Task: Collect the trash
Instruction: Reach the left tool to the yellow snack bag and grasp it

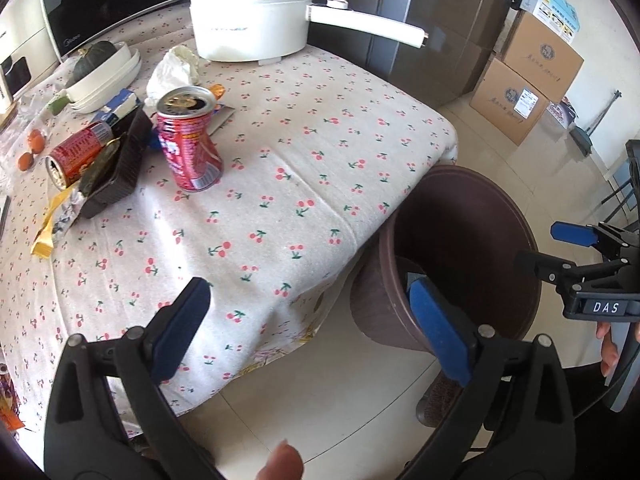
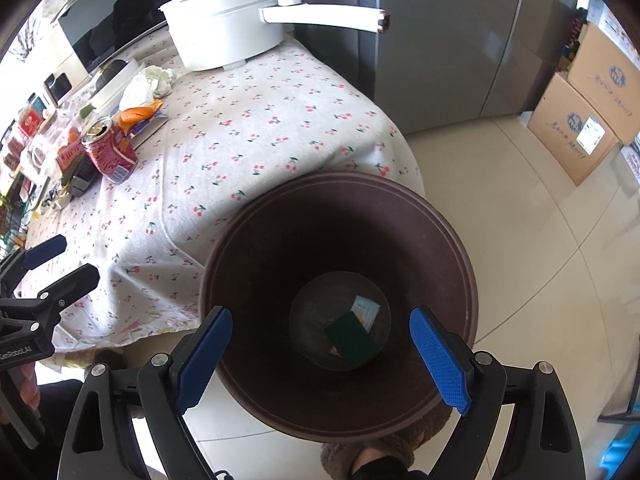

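A brown trash bin [image 2: 432,240] stands on the floor at the table's corner; it also shows in the left wrist view [image 1: 472,216]. A green card [image 2: 352,338] and a pale wrapper [image 2: 364,308] lie at its bottom. My right gripper [image 2: 320,356] is open and empty above the bin. My left gripper [image 1: 312,324] is open and empty over the table's front edge. A dented red can [image 1: 188,144] stands on the cherry-print cloth, beside a lying red can [image 1: 76,156], a black tray [image 1: 120,168], a crumpled tissue [image 1: 172,72] and yellow wrappers [image 1: 48,228].
A white pot [image 1: 252,16] with a long handle stands at the table's back. White bowls with a dark squash [image 1: 96,68] sit at the left. A grey fridge [image 2: 448,48] and cardboard boxes [image 1: 532,80] stand on the tiled floor to the right.
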{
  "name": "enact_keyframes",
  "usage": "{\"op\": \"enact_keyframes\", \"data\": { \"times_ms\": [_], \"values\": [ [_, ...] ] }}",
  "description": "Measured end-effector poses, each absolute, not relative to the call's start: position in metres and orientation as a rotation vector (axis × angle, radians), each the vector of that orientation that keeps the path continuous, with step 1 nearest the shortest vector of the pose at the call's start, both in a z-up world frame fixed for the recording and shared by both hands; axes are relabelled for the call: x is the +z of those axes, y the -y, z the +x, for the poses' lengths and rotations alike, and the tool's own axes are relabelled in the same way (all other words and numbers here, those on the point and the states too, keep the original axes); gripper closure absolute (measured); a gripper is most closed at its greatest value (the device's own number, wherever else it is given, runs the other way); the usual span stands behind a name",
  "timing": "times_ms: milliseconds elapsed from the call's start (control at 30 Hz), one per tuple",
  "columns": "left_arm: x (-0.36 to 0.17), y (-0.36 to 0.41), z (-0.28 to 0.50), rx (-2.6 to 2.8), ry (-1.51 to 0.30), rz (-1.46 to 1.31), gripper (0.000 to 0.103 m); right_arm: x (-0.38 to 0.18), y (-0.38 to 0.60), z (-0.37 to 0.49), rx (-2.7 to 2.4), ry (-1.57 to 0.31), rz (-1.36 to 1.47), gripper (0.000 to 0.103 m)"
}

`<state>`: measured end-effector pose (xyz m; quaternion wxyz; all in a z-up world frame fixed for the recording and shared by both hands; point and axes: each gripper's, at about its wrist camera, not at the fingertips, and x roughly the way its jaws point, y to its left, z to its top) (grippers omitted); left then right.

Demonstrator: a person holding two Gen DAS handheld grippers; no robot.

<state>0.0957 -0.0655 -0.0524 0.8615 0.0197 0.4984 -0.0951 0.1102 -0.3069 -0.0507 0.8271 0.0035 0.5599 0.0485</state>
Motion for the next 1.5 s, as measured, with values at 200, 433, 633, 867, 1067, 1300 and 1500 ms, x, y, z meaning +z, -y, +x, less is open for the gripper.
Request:
{"op": "enact_keyframes", "data": {
  "times_ms": [200, 433, 633, 867, 1067, 1300, 1500],
  "values": [
    [-0.049, 0.031, 0.097, -0.098, -1.036, 0.004, 0.001, -0.038, 0.274, 0.12, 0.139, -1.161, -0.045, 0.01],
    [-0.042, -0.021, 0.101, -0.003, -1.03, -0.08, 0.001, -0.026, 0.233, 0.134, 0.202, -1.144, -0.08, 0.01],
    [-0.03, -0.073, 0.114, 0.09, -1.002, -0.154, 0.001, -0.02, 0.196, 0.152, 0.245, -1.142, -0.088, 0.01],
    [-0.032, -0.123, 0.136, 0.136, -1.055, -0.262, 0.001, -0.018, 0.162, 0.175, 0.277, -1.154, -0.058, 0.01],
    [-0.048, -0.142, 0.153, 0.128, -1.128, -0.341, 0.001, -0.018, 0.141, 0.195, 0.281, -1.156, -0.023, 0.01],
    [-0.063, -0.145, 0.181, 0.114, -1.151, -0.377, 0.001, -0.022, 0.122, 0.214, 0.27, -1.158, -0.003, 0.01],
    [-0.07, -0.138, 0.194, 0.105, -1.157, -0.389, 0.017, -0.028, 0.115, 0.224, 0.266, -1.17, 0.03, 0.01]
  ]
}}
